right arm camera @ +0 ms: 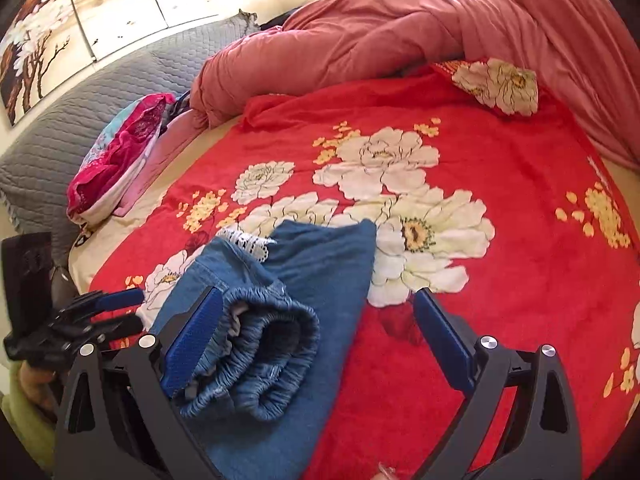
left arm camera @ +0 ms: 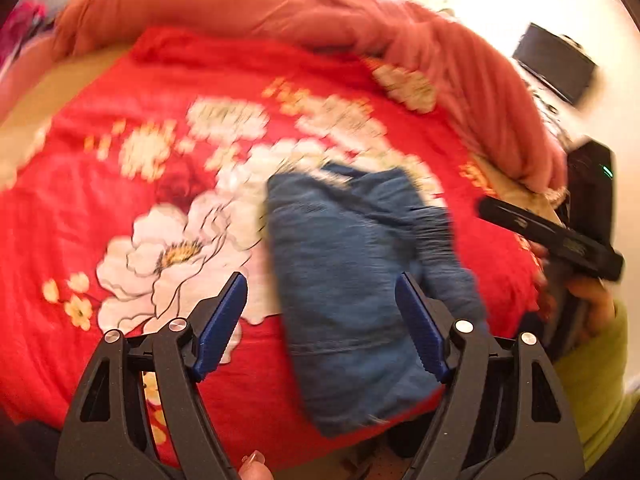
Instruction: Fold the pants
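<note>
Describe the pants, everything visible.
The pants are blue denim-look fabric, folded into a compact stack lying on the red floral blanket. The gathered elastic waistband is doubled over and faces the right-wrist camera; white lace trim peeks out at the far end. Neither open gripper holds them.

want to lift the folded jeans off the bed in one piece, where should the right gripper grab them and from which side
Probably the bunched elastic waistband of the jeans. It is the thickest stack and sits between the open right gripper's fingers. Come in low from the near edge and close across all layers.
</note>
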